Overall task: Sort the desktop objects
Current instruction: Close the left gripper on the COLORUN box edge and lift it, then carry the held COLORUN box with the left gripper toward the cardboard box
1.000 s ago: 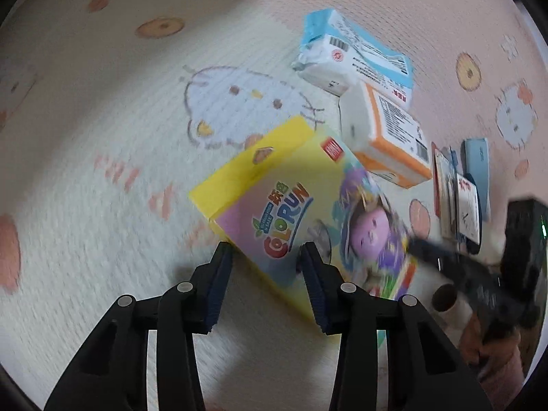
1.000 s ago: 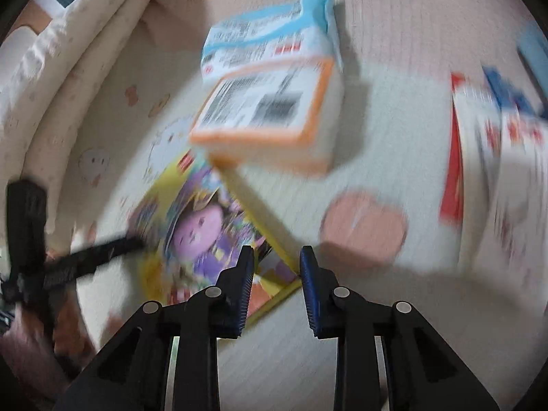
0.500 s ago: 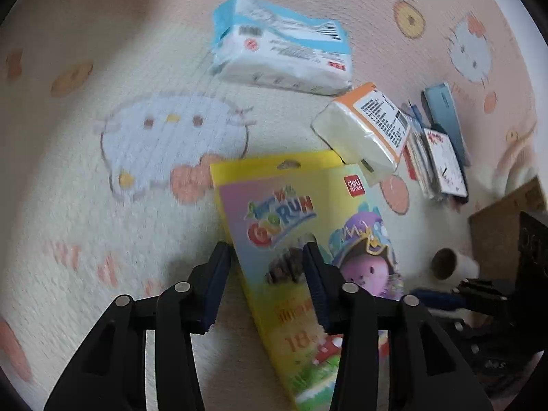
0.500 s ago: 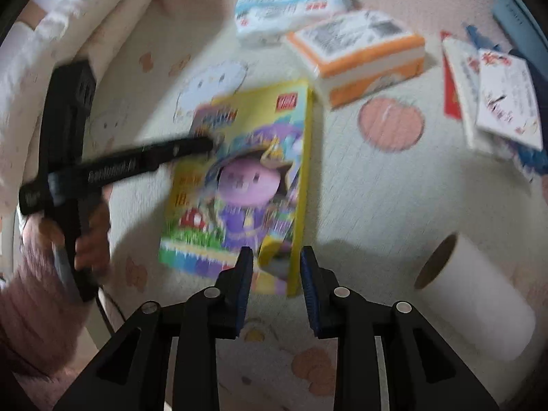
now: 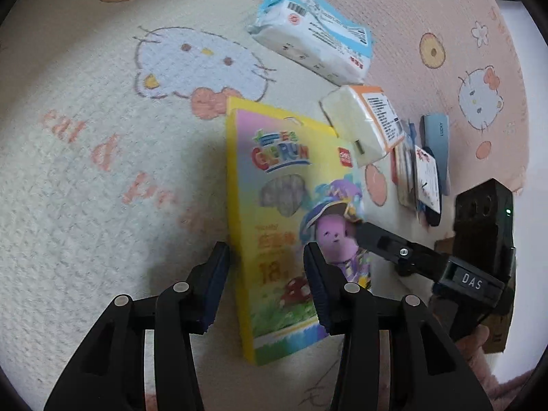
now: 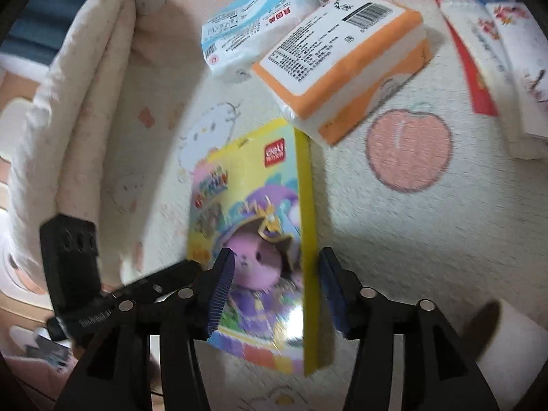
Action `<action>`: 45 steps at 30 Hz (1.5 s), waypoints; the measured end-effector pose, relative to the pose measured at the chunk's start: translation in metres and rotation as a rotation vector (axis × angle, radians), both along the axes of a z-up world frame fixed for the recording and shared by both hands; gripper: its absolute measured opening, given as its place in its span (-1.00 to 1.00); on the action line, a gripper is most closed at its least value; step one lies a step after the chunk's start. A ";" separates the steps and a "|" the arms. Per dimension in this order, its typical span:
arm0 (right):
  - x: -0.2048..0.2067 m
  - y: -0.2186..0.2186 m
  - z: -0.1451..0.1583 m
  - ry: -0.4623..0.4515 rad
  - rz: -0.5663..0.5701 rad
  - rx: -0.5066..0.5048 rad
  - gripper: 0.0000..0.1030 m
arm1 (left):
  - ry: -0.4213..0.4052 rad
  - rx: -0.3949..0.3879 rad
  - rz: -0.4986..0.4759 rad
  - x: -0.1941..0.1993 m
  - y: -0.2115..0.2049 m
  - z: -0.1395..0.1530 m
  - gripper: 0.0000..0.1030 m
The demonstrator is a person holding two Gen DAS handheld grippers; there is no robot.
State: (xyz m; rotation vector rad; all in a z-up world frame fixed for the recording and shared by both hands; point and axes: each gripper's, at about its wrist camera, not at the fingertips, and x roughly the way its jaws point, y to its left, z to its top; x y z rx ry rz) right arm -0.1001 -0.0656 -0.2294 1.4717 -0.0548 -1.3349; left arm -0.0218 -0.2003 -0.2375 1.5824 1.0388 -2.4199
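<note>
A yellow crayon box (image 5: pixel 287 222) with a purple cartoon figure lies flat on the patterned mat (image 5: pixel 102 171). My left gripper (image 5: pixel 267 274) hovers over the box's near left part, its jaws opening; the left pad stands beside the box's left edge and the right pad over its face, neither pressing. The right gripper's finger (image 5: pixel 380 239) reaches in from the right over the box. In the right wrist view the box (image 6: pixel 260 233) lies between the opening jaws of my right gripper (image 6: pixel 275 284), which grips nothing. The left gripper (image 6: pixel 161 281) shows at the left.
A blue tissue pack (image 5: pixel 311 34) and an orange tissue pack (image 5: pixel 363 123) lie beyond the box. Card packets (image 5: pixel 426 178) and a blue case (image 5: pixel 436 144) sit to the right. A paper roll (image 6: pixel 513 335) lies near right, and a rolled cushion (image 6: pixel 85 102) borders the mat.
Both grippers have come down closer onto the crayon box. The right gripper's jaws have spread from nearly shut to wide. The left jaws have widened a little.
</note>
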 end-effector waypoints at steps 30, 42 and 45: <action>0.007 0.048 0.055 0.127 -0.099 0.036 -0.37 | 0.091 0.068 0.029 0.021 0.035 0.032 -0.13; -0.017 0.127 0.092 0.241 -0.268 0.044 -0.37 | 0.172 0.110 -0.195 -0.011 0.111 0.050 -0.13; -0.026 0.153 0.084 0.254 -0.348 0.062 -0.37 | 0.182 0.087 -0.286 -0.024 0.139 0.043 -0.13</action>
